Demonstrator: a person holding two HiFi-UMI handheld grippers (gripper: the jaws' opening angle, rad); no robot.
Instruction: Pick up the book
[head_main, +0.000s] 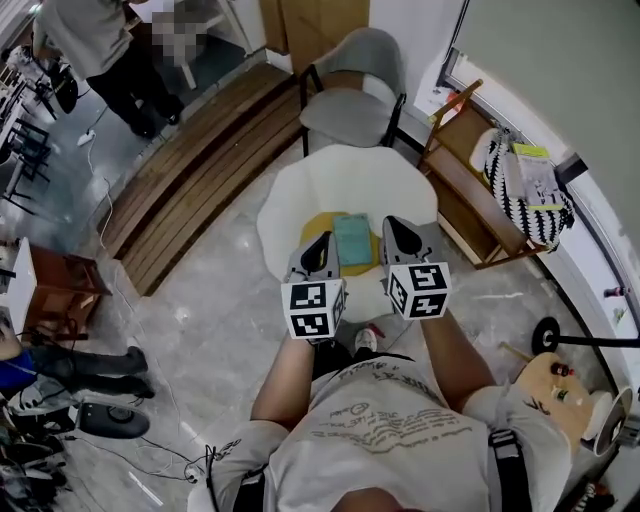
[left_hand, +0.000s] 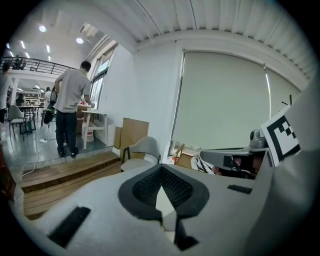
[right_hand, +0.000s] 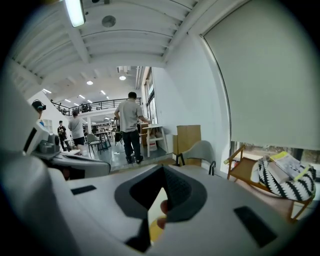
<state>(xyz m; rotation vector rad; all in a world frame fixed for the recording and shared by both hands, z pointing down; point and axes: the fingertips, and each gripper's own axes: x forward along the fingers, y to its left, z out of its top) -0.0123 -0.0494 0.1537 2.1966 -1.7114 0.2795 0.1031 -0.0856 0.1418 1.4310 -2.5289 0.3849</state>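
Your left gripper (head_main: 320, 245) and right gripper (head_main: 393, 228) are covering the table's (head_main: 330, 175) near edge. The book (head_main: 353, 238) is hiding most of a yellow thing (head_main: 312, 226) under it, with too little showing to name. In both gripper views, each gripper's own body is blocking the book. The top edge is cutting off the bystander (head_main: 95, 40).
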